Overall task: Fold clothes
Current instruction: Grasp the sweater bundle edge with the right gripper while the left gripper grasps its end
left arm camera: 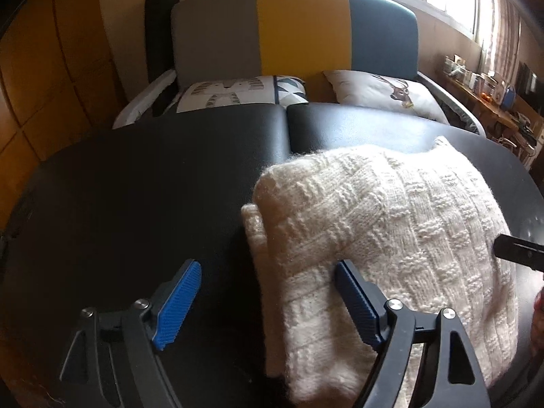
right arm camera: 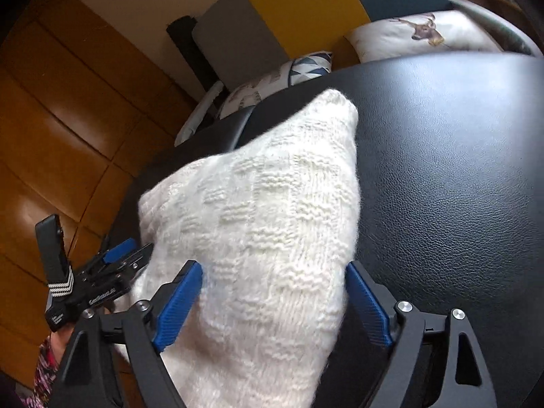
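Black padded table [left arm camera: 136, 187] carries the folded sweater [left arm camera: 391, 224]; it lies between my right gripper's [right arm camera: 272, 302] spread fingers, while my left gripper [left arm camera: 268, 302], also open, straddles its edge.

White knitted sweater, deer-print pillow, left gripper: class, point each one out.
White knitted sweater [left arm camera: 391, 224], left wrist view, middle of folded top.
Deer-print pillow [left arm camera: 384, 91], left wrist view, pillow face.
Left gripper [left arm camera: 268, 301], left wrist view, midway between fingertips.

White lettering runs along the left gripper [right arm camera: 115, 268] body in the right wrist view, too blurred to read; nothing else carries text
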Motion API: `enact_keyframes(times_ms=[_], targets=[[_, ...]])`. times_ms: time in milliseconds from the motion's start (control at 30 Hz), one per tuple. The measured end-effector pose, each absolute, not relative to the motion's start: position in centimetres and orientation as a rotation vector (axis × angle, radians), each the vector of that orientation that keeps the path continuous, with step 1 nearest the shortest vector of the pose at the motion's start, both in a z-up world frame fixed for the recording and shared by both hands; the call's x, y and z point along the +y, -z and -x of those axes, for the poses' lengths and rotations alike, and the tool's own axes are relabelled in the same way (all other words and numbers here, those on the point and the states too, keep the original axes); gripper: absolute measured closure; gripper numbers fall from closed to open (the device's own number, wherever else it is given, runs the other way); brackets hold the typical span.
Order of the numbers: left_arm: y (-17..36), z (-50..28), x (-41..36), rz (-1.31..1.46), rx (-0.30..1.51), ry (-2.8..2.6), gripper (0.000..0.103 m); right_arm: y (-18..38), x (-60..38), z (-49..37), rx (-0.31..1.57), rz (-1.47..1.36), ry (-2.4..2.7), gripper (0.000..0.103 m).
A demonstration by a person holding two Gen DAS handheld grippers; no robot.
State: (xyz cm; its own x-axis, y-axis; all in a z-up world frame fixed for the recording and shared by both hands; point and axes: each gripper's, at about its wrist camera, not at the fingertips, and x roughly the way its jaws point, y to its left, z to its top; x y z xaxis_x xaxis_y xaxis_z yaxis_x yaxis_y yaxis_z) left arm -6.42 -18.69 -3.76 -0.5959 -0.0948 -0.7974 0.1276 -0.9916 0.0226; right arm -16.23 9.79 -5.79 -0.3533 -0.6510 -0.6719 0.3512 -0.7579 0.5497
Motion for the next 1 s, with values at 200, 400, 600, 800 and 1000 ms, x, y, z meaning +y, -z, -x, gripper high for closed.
enact_keyframes(times_ms=[200,400,600,800,1000], targets=[[4.1,7.0,-20.4,-1.387,0.157,2.777,0.02,5.7,10.1,16.5,-0.398,-1.257,2.116,0.016],[6.0,8.4,-23.4,-1.527,0.461,2.809,0.009,6.8,10.2,17.0,-0.483,-1.318,2.02,0.016],[7.9,9.7,-24.2,-1.642,0.57,2.799,0.0,8.0,10.5,17.5,-0.598,-1.328,1.914,0.014],[8.2,10.9,-23.4,-1.667,0.508,2.83,0.0,8.0,10.1,17.2,-0.554,-1.317,1.891,0.016],[8.2,11.2,-22.8,-1.656,0.499,2.858,0.006,7.8,9.8,16.5,-0.511,-1.297,1.939,0.029]])
